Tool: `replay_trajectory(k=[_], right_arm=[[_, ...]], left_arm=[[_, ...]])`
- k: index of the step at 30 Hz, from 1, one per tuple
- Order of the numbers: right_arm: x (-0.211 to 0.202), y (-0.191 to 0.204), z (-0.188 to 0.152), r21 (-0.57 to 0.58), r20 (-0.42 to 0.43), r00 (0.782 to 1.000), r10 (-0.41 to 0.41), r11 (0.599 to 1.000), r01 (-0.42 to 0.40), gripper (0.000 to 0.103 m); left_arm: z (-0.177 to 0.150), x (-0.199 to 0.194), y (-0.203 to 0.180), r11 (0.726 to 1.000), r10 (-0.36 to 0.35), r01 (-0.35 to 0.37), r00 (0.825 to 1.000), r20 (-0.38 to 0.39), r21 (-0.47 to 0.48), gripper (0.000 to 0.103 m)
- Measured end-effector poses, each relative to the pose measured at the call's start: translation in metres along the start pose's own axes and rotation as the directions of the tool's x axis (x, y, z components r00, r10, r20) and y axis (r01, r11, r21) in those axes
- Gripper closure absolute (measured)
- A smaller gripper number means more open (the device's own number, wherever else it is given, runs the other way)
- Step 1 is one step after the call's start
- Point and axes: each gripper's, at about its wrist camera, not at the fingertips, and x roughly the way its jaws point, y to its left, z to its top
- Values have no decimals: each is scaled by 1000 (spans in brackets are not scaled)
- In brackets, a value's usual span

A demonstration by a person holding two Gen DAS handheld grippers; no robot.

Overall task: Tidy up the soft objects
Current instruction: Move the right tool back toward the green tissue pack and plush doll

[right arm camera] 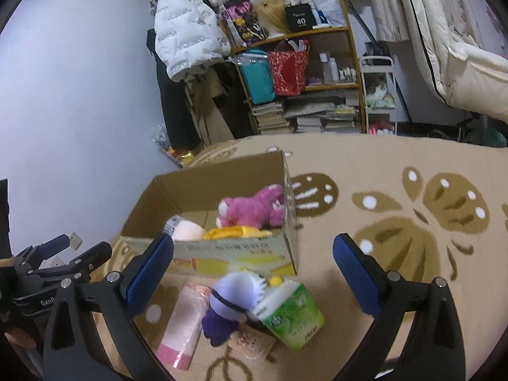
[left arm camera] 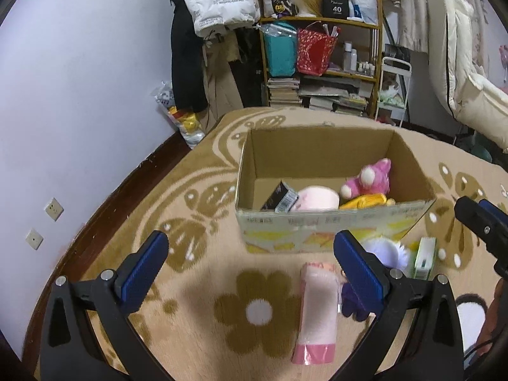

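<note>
We found both the left gripper [left arm camera: 250, 266] and the right gripper [right arm camera: 253, 266] spread wide and empty above the pink roll [right arm camera: 181, 324], purple plush [right arm camera: 227, 304] and green tissue pack [right arm camera: 290, 314] lying before the cardboard box [right arm camera: 222, 250].

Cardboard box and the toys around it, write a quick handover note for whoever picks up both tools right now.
Left tool: open, empty, above the patterned carpet.
Right tool: open, empty, over the loose items.
Open brown cardboard box holds a magenta plush toy, a pale pink plush, a yellow item and a small dark packet.
On the carpet in front of the box: a pink cylindrical soft roll, a purple and lavender plush doll, a green and white tissue pack.
Done: four things boxed. Left: those three.
</note>
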Motion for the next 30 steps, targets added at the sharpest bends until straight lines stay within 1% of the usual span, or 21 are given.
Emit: replay_trajectory(k=[1,3,5,8,13,18,19,20,22,25,30], right_arm=[[2,-1,-2,1,-11,1000,-8,1000,8,0],[5,-4,-6,3,-34,999,-11,1000,11,3],[11,-7,-10,12,-72,997,-4,1000,5,8],[20,-11,-13,30,-115,993,5,1000,-1,9],[35,-15,-23,40,-172,985,4,999,3,10],[48,-20,-30,57,-218,976,-5,998,17,10],[49,-21,-30,60,-222,975,-3,998,17,13],[51,-22,-31,63,-229,973,2,998,13,21],[56,-22,-32,59,-258,966,-3,998,19,27],[60,-23,-35,67,-274,962,-11,997,30,27],[71,-30,-42,101,-318,948,-5,994,39,27]], left_arm=[[-4,3,-2,1000,-6,6,1000,-13,-9,0],[-8,9,-3,1000,-19,19,999,-34,-13,0],[-12,17,-6,999,-26,25,997,-66,-23,0],[-20,28,-11,999,-43,40,994,-105,-25,0],[-30,46,-25,999,-24,30,986,-166,35,0],[-38,60,-33,997,-12,27,977,-213,69,0],[-40,63,-34,997,-13,30,975,-223,72,0],[-41,65,-35,997,-15,33,973,-231,76,0],[-43,68,-37,996,-13,35,970,-242,86,0],[-47,76,-40,994,-19,47,964,-267,99,0],[-54,91,-45,992,-26,65,947,-320,113,0]])
